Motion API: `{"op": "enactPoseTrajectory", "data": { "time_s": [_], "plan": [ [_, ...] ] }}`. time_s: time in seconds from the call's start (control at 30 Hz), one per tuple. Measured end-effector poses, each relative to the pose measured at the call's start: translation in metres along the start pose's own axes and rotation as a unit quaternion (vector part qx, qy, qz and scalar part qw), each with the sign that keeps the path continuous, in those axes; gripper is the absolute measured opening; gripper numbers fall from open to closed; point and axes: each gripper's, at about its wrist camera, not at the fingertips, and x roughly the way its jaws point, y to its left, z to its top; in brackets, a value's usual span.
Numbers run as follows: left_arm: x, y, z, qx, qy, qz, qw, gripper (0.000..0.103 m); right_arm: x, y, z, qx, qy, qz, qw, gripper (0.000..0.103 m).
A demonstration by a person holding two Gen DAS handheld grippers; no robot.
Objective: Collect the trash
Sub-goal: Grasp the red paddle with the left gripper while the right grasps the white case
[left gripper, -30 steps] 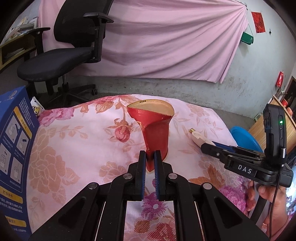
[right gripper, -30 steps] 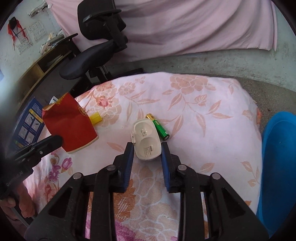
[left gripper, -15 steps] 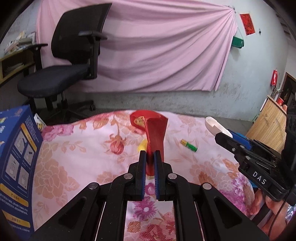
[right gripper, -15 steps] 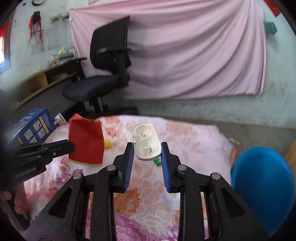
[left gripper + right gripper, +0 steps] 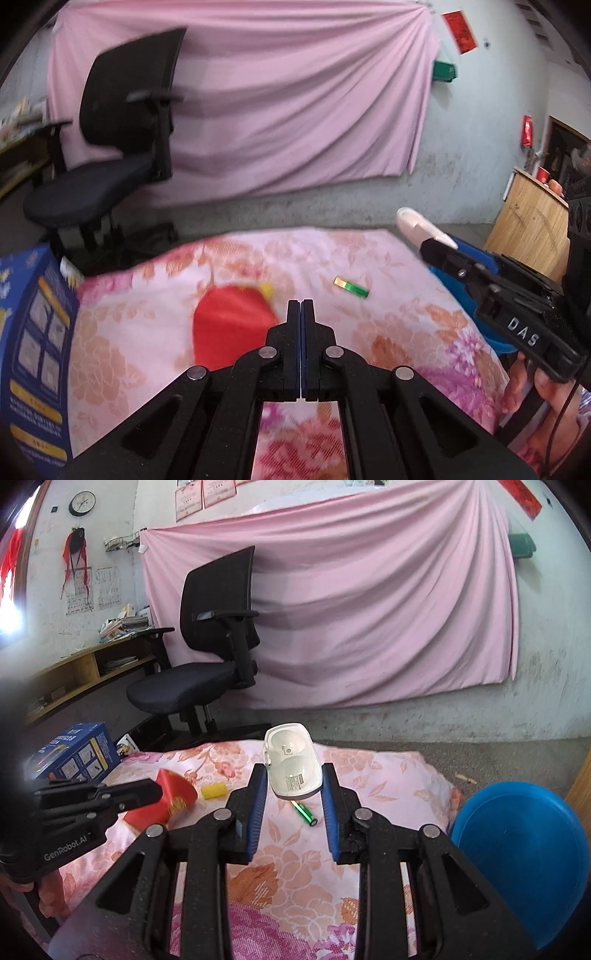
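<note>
A red paper carton (image 5: pixel 229 328) lies blurred on the flowered cloth (image 5: pixel 388 314), just left of my left gripper (image 5: pixel 301 303), which is shut with nothing between its fingers. Beside the carton sits a small yellow roll (image 5: pixel 266 290), and a green battery (image 5: pixel 351 287) lies to the right. My right gripper (image 5: pixel 293 771) is shut on a white plastic case (image 5: pixel 290 753) and holds it above the cloth, over the green battery (image 5: pixel 304 812). In the right wrist view the red carton (image 5: pixel 162 803) rests behind the tip of the left gripper (image 5: pixel 157 794).
A round blue bin (image 5: pixel 517 860) stands low at the right of the table. A blue printed box (image 5: pixel 74 753) sits at the left edge. A black office chair (image 5: pixel 207 646) and a pink curtain (image 5: pixel 369 609) are behind. A hand (image 5: pixel 532 384) holds the right gripper.
The red carton has left my left gripper and now lies on the cloth; the jaws closed fully. My right gripper has lifted the white case clear of the cloth.
</note>
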Motion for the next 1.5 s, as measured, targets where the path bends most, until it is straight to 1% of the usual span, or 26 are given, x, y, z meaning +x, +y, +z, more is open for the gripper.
{"op": "enactPoseTrajectory", "data": {
  "time_s": [0.07,0.1,0.17,0.2,0.23,0.27,0.3,0.37,0.47,0.57,0.67,0.7,0.73,0.9,1.0,1.1,1.17,1.23,1.27,1.37,1.5],
  "plan": [
    [0.002,0.013,-0.003,-0.029,0.019,0.002,0.9994,0.000,0.002,0.000,-0.001,0.000,0.010,0.003,1.000,0.052],
    [0.000,0.016,-0.004,-0.039,0.025,0.005,0.9989,0.002,0.004,0.001,-0.001,-0.002,0.018,0.006,1.000,0.052],
    [-0.001,0.026,-0.006,-0.060,0.038,0.013,0.9974,0.015,0.010,0.004,-0.003,-0.008,0.041,0.009,0.999,0.052],
    [-0.004,0.032,-0.009,-0.071,0.039,0.017,0.9966,0.031,0.011,0.005,-0.004,-0.010,0.049,0.010,0.999,0.052],
    [-0.005,0.035,-0.010,-0.079,0.038,0.019,0.9960,0.042,0.015,0.007,-0.004,-0.014,0.061,0.013,0.998,0.052],
    [-0.007,0.037,-0.011,-0.085,0.038,0.022,0.9954,0.044,0.019,0.009,-0.005,-0.017,0.073,0.014,0.997,0.052],
    [-0.007,0.039,-0.011,-0.087,0.042,0.022,0.9951,0.044,0.022,0.011,-0.006,-0.020,0.084,0.016,0.996,0.051],
    [-0.001,0.042,-0.011,-0.090,0.062,0.022,0.9938,0.044,0.027,0.012,-0.008,-0.024,0.100,0.018,0.994,0.051],
    [0.009,0.050,-0.013,-0.107,0.086,0.004,0.9905,0.044,0.034,0.011,-0.011,-0.026,0.121,0.018,0.992,0.051],
    [0.012,0.052,-0.014,-0.123,0.090,-0.015,0.9882,0.044,0.040,0.008,-0.013,-0.019,0.140,0.023,0.990,0.051],
    [0.012,0.050,-0.013,-0.117,0.092,-0.024,0.9886,0.043,0.051,0.002,-0.017,-0.002,0.174,0.042,0.984,0.051],
    [0.011,0.050,-0.012,-0.115,0.092,-0.029,0.9887,0.039,0.056,-0.001,-0.019,0.006,0.186,0.046,0.981,0.051],
    [0.011,0.049,-0.012,-0.114,0.092,-0.034,0.9886,0.030,0.058,-0.004,-0.020,0.013,0.193,0.046,0.980,0.052],
    [0.012,0.051,-0.012,-0.123,0.088,-0.055,0.9870,0.024,0.066,-0.014,-0.023,0.043,0.216,0.054,0.974,0.052],
    [0.013,0.050,-0.011,-0.124,0.087,-0.055,0.9869,0.023,0.077,-0.017,-0.026,0.053,0.239,0.063,0.968,0.053],
    [0.012,0.046,-0.011,-0.117,0.085,-0.050,0.9882,0.021,0.081,-0.020,-0.025,0.064,0.241,0.071,0.966,0.053],
    [0.010,0.041,-0.011,-0.105,0.082,-0.045,0.9901,0.020,0.081,-0.021,-0.025,0.069,0.241,0.073,0.965,0.051],
    [0.010,0.034,-0.010,-0.091,0.078,-0.037,0.9921,0.016,0.080,-0.018,-0.024,0.062,0.240,0.069,0.966,0.051],
    [0.010,0.031,-0.009,-0.085,0.075,-0.030,0.9931,0.015,0.080,-0.017,-0.024,0.056,0.239,0.067,0.967,0.050],
    [0.006,0.024,-0.008,-0.074,0.060,-0.013,0.9954,0.012,0.073,-0.010,-0.020,0.035,0.221,0.061,0.973,0.050],
    [0.001,0.020,-0.007,-0.068,0.037,-0.010,0.9970,0.012,0.056,-0.011,-0.014,0.031,0.175,0.053,0.983,0.050]
  ]
}}
